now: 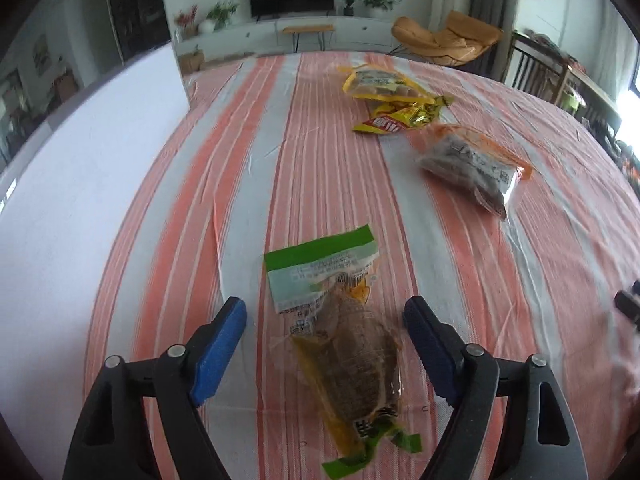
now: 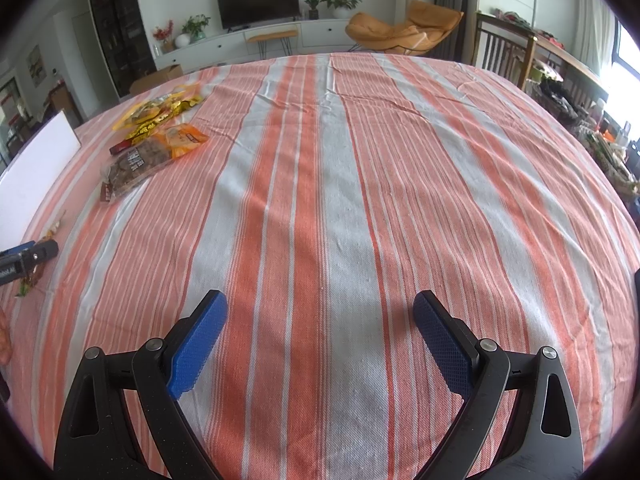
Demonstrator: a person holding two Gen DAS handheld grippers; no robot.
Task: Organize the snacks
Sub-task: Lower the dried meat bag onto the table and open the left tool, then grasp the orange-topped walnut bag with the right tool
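Note:
My left gripper (image 1: 325, 311) is open, its blue pads on either side of a green-and-yellow snack packet (image 1: 344, 328) that lies flat on the striped tablecloth (image 1: 256, 184). Farther off lie an orange-edged packet of dark snacks (image 1: 472, 166), a yellow-and-red packet (image 1: 400, 120) and a yellow bag (image 1: 380, 84). My right gripper (image 2: 320, 306) is open and empty over bare cloth (image 2: 340, 200). In the right wrist view the snack pile (image 2: 156, 136) sits at the far left, and the left gripper (image 2: 28, 258) shows at the left edge.
A white board (image 1: 80, 208) stands along the table's left side; it also shows in the right wrist view (image 2: 40, 160). Beyond the table are a TV (image 2: 258, 2), an orange lounge chair (image 2: 400, 30) and wooden chairs (image 2: 504, 50).

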